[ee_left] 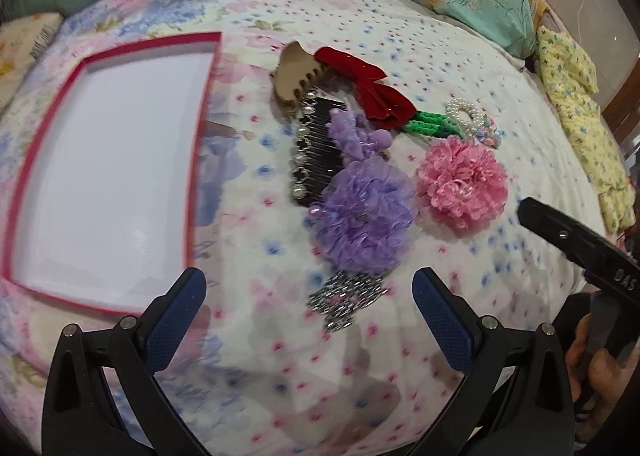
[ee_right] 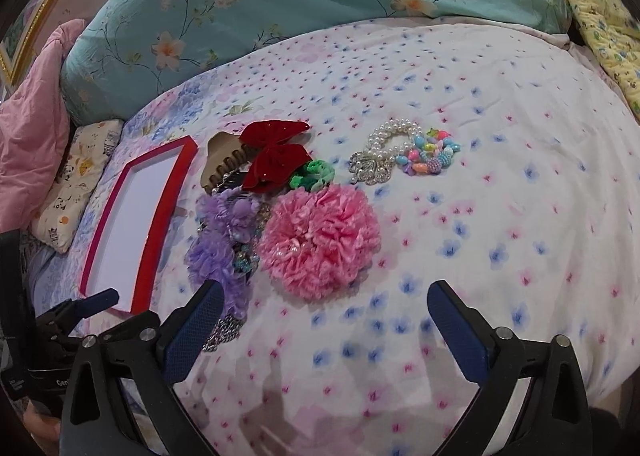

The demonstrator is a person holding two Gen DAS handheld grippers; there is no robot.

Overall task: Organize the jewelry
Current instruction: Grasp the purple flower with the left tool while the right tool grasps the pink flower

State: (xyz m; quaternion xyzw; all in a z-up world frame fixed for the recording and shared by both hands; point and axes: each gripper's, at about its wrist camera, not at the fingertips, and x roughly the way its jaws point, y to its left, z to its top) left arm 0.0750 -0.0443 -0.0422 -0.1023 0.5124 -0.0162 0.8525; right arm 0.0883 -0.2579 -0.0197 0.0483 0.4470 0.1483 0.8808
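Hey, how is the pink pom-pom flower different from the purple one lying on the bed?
The pink flower lies alone on bare sheet; the purple flower lies among other pieces, against the black comb. In the right wrist view, the purple flower sits nearer the red tray than the pink one. Both are ruffled, round and ungripped.

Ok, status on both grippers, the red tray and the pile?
Left gripper open, empty, above the silver rhinestone clip. Right gripper open, empty, near the pink ruffled flower. Red-rimmed white tray still empty. Nothing blocking.
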